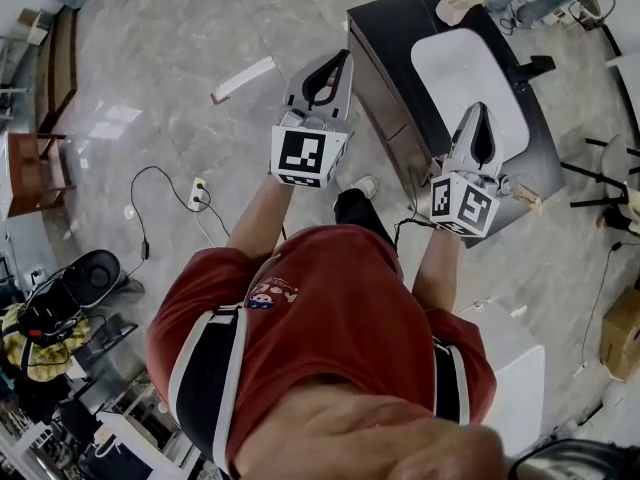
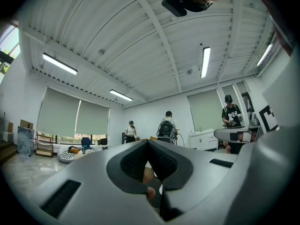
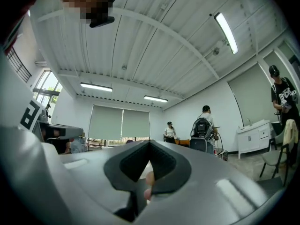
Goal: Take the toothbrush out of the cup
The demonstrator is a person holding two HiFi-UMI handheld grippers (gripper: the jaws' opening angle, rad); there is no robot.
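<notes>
— pale marble floor [image 1: 180, 58] under us, a dark table [image 1: 400, 28] just ahead. how do our tools stand?
— left gripper [image 1: 344, 60] and right gripper [image 1: 479, 110] both pinched together, holding nothing. toothbrush and cup: we can't see them in any view.

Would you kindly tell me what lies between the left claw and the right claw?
In the head view, the dark table's near side lies between the left claw and the right claw, with a shoe just below.

shirt [image 1: 330, 318]: red, black-white stripes | floor [image 1: 170, 58]: grey marbled | table [image 1: 395, 28]: black | left tool [image 1: 344, 63]: grey
</notes>
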